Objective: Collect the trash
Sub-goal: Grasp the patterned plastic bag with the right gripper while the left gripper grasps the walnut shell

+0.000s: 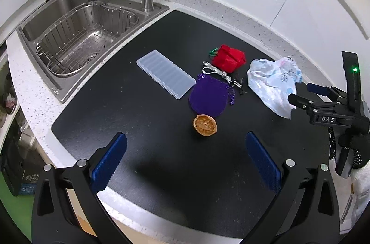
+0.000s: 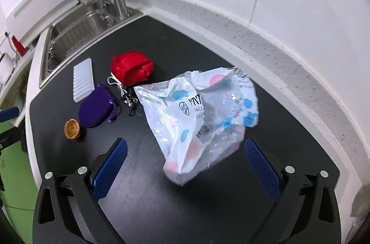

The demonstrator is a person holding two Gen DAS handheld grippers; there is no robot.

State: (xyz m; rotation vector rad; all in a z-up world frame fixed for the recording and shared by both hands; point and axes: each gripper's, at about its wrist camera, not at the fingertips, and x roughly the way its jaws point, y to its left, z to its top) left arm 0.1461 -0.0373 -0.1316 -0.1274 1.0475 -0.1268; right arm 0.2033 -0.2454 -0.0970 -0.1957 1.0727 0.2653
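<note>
A crumpled clear plastic wrapper (image 2: 198, 119) with blue and pink dots lies on the black mat (image 2: 161, 209), its near end between the wide-apart fingers of my right gripper (image 2: 185, 163), which is open. In the left wrist view the same wrapper (image 1: 272, 82) sits at the right, with the right gripper (image 1: 300, 95) at its near edge. A half walnut shell (image 1: 205, 124) lies just ahead of my left gripper (image 1: 185, 156), open and holding nothing. The shell (image 2: 72, 129) shows at the left of the right wrist view.
On the mat also lie a purple pouch (image 1: 208, 97), a red cloth bag (image 1: 229, 58), a silver lanyard (image 1: 219, 73) and a clear ridged plastic case (image 1: 165, 74). A steel sink (image 1: 57, 36) with a wire basket and taps is at the left. A white wall backs the counter.
</note>
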